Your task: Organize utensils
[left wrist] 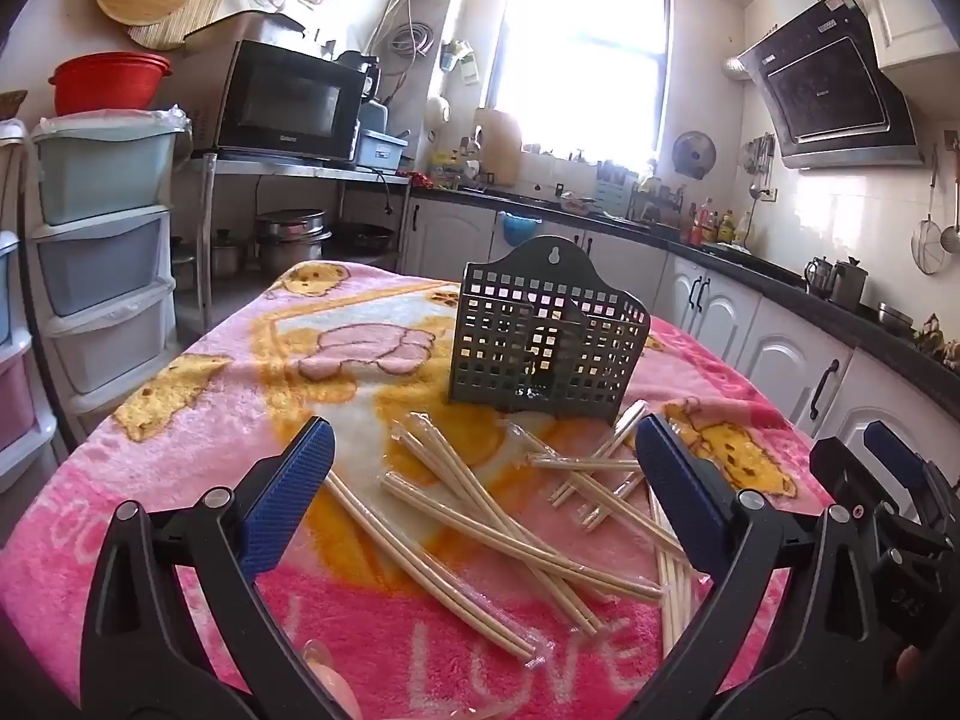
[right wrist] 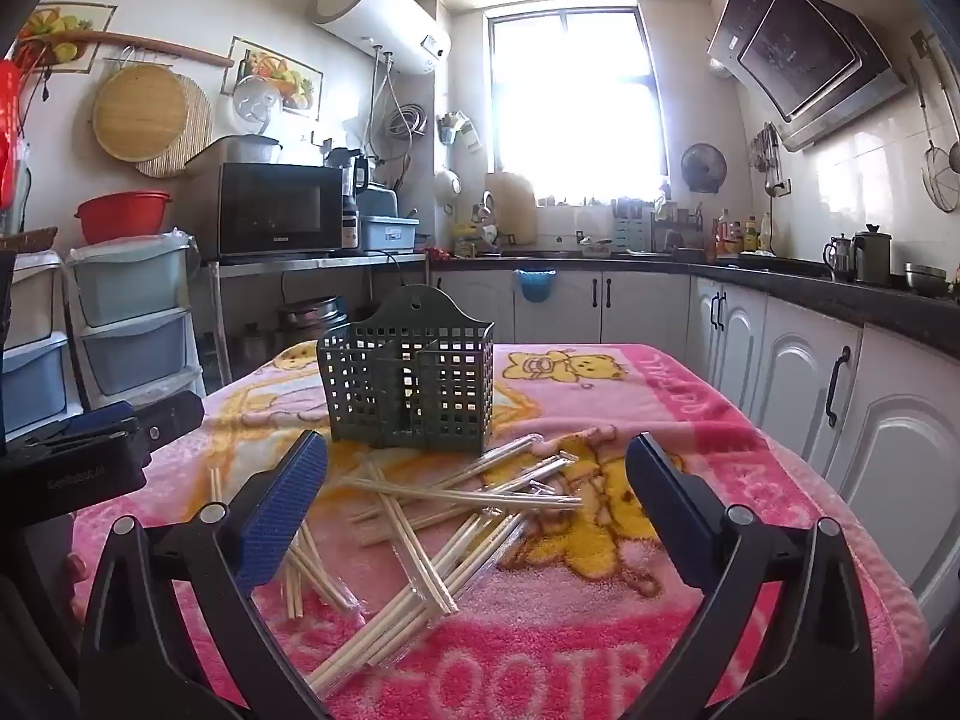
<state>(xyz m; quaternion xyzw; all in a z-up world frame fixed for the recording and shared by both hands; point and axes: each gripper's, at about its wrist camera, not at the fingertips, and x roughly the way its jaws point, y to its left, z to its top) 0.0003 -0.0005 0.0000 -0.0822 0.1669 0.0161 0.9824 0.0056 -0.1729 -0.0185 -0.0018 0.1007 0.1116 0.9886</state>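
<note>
Both grippers hung above the blanket-covered surface [left wrist: 180, 420], and neither had anything in it. The left gripper [left wrist: 483, 498] had its blue-padded fingers [left wrist: 288, 498] spread wide, framing the pile from low and close. The right gripper [right wrist: 474, 510] matched it, fingers [right wrist: 282, 516] also spread wide with nothing between them. In the left view the right gripper showed at the far right edge; in the right view the left one sat at the far left edge, so the two were side by side and apart.

Between them lay the chopsticks [left wrist: 480, 516], a loose, criss-crossed heap of pale wooden pairs in clear wrappers, scattered flat on the pink and yellow cartoon blanket [right wrist: 690, 420]. Some sticks overlapped one another at angles; a few reached toward the foot of the holder.

The holder [left wrist: 546, 336], a dark green perforated plastic caddy with a hanging tab on its back wall and a divider inside, stood upright on the blanket just behind the heap. Its compartments looked empty of chopsticks as far as the grid walls let on.

Behind all this sat the microwave [right wrist: 276, 210] on a metal shelf, and a bright window [right wrist: 576, 90] washed out the far wall.
</note>
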